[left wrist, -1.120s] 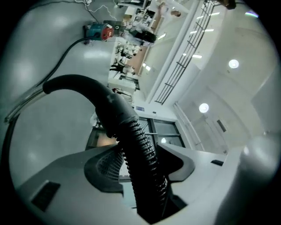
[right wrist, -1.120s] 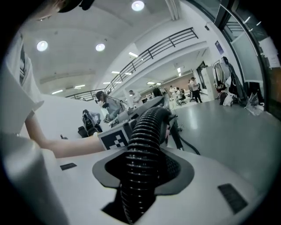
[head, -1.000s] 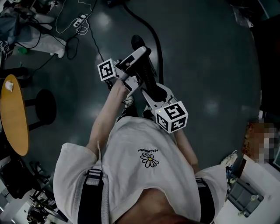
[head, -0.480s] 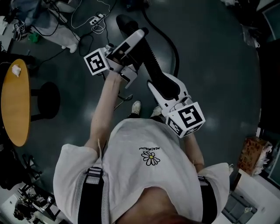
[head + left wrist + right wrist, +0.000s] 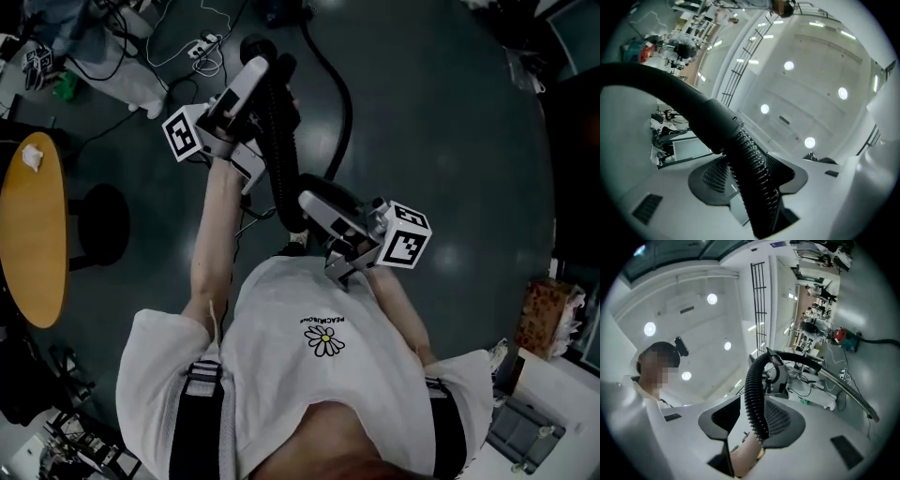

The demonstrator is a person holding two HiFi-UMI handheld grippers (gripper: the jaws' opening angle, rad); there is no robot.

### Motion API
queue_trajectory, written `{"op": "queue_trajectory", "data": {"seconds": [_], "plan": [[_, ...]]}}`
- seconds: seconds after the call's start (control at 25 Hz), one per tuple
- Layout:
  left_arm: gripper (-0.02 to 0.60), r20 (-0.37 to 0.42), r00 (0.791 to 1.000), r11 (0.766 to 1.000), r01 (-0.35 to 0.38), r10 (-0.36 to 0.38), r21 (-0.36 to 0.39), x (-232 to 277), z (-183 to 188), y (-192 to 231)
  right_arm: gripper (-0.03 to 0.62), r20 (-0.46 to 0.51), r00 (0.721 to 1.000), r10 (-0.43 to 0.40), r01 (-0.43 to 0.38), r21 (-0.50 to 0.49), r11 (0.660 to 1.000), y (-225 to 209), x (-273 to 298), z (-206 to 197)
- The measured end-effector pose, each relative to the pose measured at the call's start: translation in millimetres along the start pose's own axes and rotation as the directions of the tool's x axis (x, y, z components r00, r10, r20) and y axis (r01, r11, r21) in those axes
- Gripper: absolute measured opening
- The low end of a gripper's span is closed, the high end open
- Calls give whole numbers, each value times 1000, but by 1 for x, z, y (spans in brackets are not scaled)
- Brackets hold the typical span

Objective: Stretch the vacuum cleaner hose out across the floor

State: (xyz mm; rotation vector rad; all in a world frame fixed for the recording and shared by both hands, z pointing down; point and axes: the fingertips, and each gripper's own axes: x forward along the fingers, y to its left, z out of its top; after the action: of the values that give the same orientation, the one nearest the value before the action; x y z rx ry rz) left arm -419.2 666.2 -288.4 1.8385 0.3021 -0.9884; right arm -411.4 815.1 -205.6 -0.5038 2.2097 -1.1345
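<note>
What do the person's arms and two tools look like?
The left tool and the right tool have white bodies, each with a white cube carrying black square markers. Their pads are dark grey with a fine mesh texture. The person wears a white short-sleeved T-shirt with a daisy print; the forearms are bare. Black straps with white stripes cross the shoulders.

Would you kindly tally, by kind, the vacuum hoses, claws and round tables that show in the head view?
vacuum hose: 1
claws: 2, the left claw and the right claw, both gripping the hose
round yellow table: 1
Total: 4
</note>
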Motion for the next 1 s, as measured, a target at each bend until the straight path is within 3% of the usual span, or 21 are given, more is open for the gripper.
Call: {"op": "queue_trajectory", "data": {"seconds": [0.2,0.28,0.4,0.44,0.52,0.6,0.64,0.68,0.72,0.8,0.88,1.0], "plan": [[229,-247,968,986,78,-40,147,-17,-70,-93,164,-209,975,81,-100,-83,992,34,-23,-47],[229,-326,944,976,111,-45,188,-29,-108,-120,164,-174,985,17,-36,-108,993,36,-47,-46],[229,-445,887,973,198,-125,122,-54,-181,-153,164,-77,993,-88,82,-75,994,36,-92,-45],[229,-502,854,972,216,-139,98,-64,-212,-161,164,-66,994,-88,87,-18,996,40,-106,-51],[229,-643,756,972,221,-118,81,-87,-283,-173,164,-43,999,-17,24,180,983,55,-128,-68],[203,-763,642,978,197,-71,75,-109,-349,-178,166,14,999,39,-41,384,923,64,-145,-85],[191,-800,597,982,179,-59,62,-119,-376,-180,166,27,999,28,-37,445,895,66,-149,-94],[184,-821,567,986,160,-65,33,-130,-399,-186,166,10,1000,6,-10,484,875,68,-150,-110],[184,-829,551,990,141,-94,-18,-142,-418,-195,166,-32,999,-15,30,512,858,71,-150,-132],[183,-817,545,982,111,-189,-153,-160,-441,-215,166,-152,988,-37,118,573,811,75,-150,-179],[183,-788,555,962,99,-266,-255,-169,-451,-230,166,-264,964,-20,190,637,747,78,-147,-217],[181,-723,603,932,108,-338,-346,-174,-457,-249,164,-357,934,16,255,697,670,91,-150,-254]]}}
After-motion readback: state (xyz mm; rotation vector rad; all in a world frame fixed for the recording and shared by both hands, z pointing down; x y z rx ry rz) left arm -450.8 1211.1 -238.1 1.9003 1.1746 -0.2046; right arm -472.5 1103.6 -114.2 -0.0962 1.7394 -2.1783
